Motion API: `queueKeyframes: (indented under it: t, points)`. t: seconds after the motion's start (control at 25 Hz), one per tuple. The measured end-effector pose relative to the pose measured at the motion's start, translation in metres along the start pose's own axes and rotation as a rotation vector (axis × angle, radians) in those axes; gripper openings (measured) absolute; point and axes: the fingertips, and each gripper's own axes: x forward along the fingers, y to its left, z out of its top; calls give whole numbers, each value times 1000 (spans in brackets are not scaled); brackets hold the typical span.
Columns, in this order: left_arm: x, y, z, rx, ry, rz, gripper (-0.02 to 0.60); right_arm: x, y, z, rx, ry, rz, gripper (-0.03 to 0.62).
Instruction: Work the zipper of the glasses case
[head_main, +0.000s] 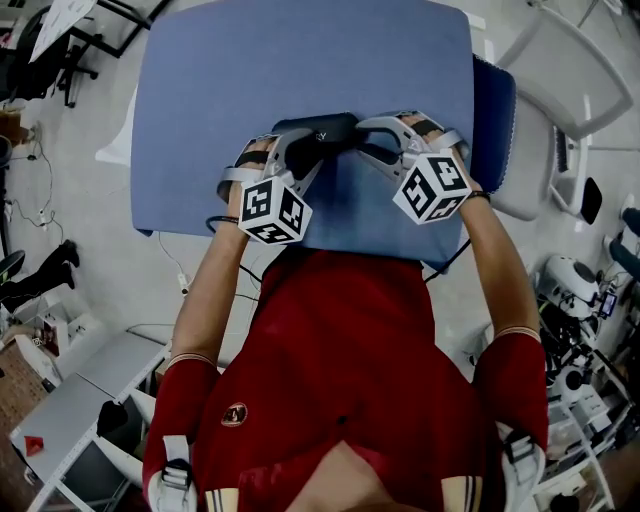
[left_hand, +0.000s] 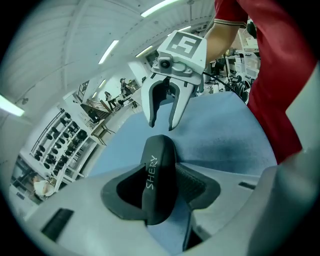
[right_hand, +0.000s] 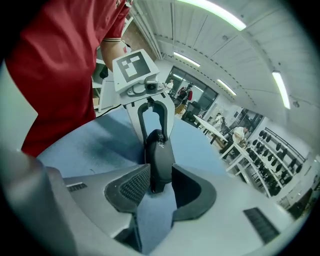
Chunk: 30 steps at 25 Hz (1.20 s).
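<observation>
Left tool (left_hand: 162, 189): jaws spread wide, with one end of the glasses case (head_main: 318, 132) between the pads, loosely flanked.
Right tool (right_hand: 161, 190): jaws closed on the case's other end, pads pressing its narrow sides.
Both tools: face each other over the middle of the table (head_main: 250, 70), angled down.
Glasses case: black, lying lengthwise between the tools at the table's middle, somewhat nearer the person's edge.
Table: blue top.
Person: red shirt (head_main: 350, 350), at the table's near edge.
</observation>
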Motion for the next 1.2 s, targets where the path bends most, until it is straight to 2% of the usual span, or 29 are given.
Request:
queueKeyframes:
  t: [0.2, 0.4, 0.64, 0.88, 1.2]
  points:
    - [0, 1, 2, -41, 11, 10, 166, -6, -6, -21, -24, -3, 130, 121]
    - [4, -1, 3, -9, 20, 13, 166, -2, -25, -43, -117, 10, 235, 121]
    - [4, 5, 6, -28, 14, -1, 166, 17, -48, -48, -243, -21, 369, 117]
    - [2, 1, 8, -44, -1, -15, 166, 38, -39, -51, -434, -49, 537, 116]
    - [9, -8, 4, -66, -8, -23, 166, 54, -25, -51, -694, -82, 656, 94]
